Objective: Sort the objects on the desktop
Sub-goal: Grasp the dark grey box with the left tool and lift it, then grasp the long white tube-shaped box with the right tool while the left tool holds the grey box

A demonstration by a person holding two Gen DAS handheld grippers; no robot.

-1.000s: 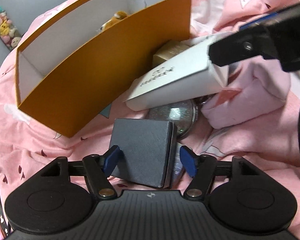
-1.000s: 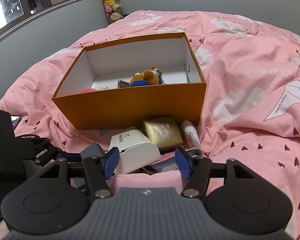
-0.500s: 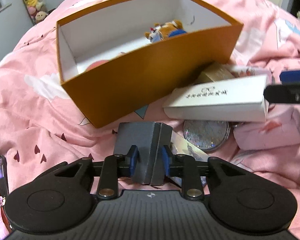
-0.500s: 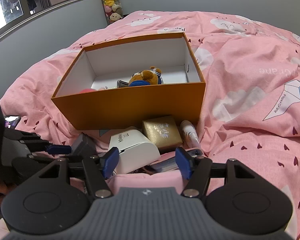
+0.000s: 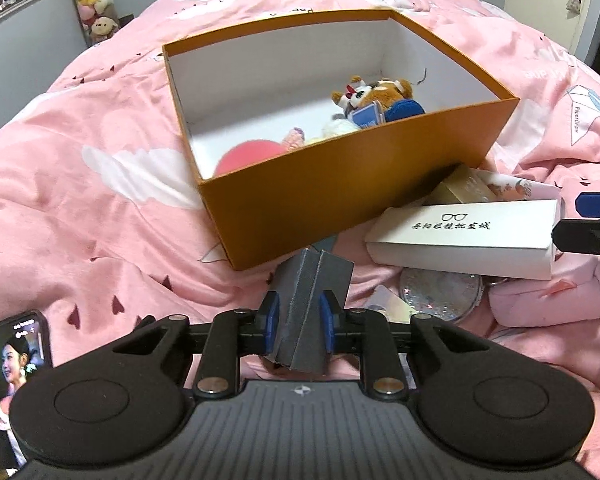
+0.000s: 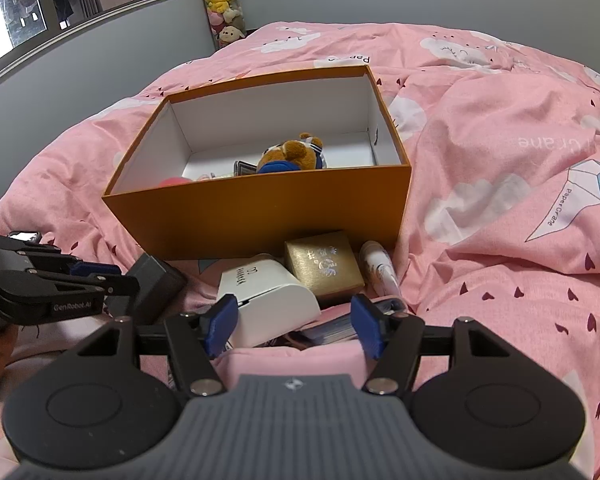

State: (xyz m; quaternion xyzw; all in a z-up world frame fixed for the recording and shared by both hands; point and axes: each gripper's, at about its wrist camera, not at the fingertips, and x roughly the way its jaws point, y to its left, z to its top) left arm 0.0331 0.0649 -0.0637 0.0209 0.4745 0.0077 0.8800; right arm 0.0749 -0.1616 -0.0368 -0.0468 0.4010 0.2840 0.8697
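My left gripper (image 5: 298,316) is shut on a dark grey flat box (image 5: 312,280), held on edge just above the pink bedding, in front of the orange box's near wall (image 5: 340,200). From the right wrist view the same grey box (image 6: 156,280) hangs at the left in the left gripper (image 6: 100,276). My right gripper (image 6: 292,324) stands open over a white glasses case (image 6: 268,300), with nothing pressed between its pads. A gold box (image 6: 324,268) and a patterned tube (image 6: 380,268) lie against the orange box (image 6: 260,216). Inside it sit a plush bear (image 5: 380,92) and a pink ball (image 5: 248,154).
A round glittery mirror (image 5: 440,292) and a pink pouch (image 5: 548,300) lie under and beside the white case (image 5: 460,236). A lit phone (image 5: 12,380) lies on the bedding at the lower left. A stack of cards (image 6: 336,326) sits by the right finger. Rumpled pink quilt surrounds everything.
My left gripper closed on the grey box, rolled it onto its edge and raised it off the bedding towards the orange box. The right gripper stayed still and open.
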